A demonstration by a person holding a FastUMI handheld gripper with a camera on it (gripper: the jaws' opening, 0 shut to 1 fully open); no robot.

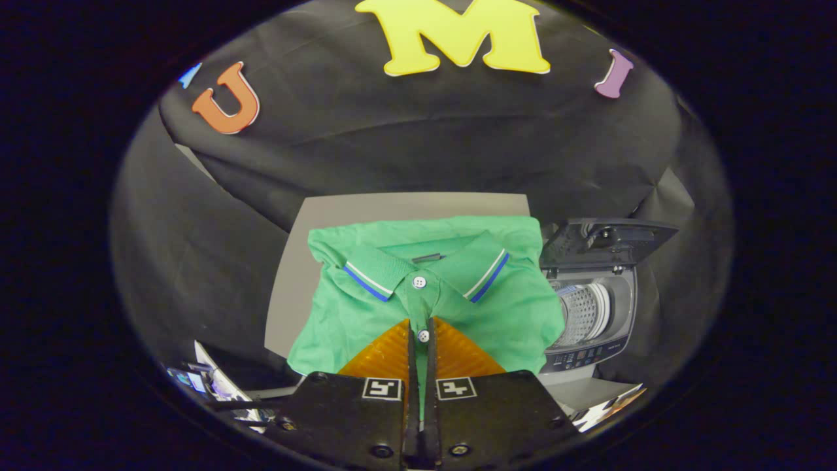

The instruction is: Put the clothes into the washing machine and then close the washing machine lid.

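A folded green polo shirt (366,314) with blue-and-white collar stripes lies on a grey table (294,275). My gripper (422,327) is over the shirt's front edge, its two fingers pressed almost together. A thin strip of the buttoned placket is pinched between them, and green cloth runs down the narrow gap. To the right of the shirt stands a small grey top-loading washing machine (621,294). Its lid (605,239) is raised and the perforated drum (582,314) shows inside. The shirt's right edge overlaps the machine's left side.
Black cloth walls close in the booth behind and on both sides of the table. Some papers or printed items (216,386) lie low to the left of the fingers, and more (608,405) low to the right, in front of the machine.
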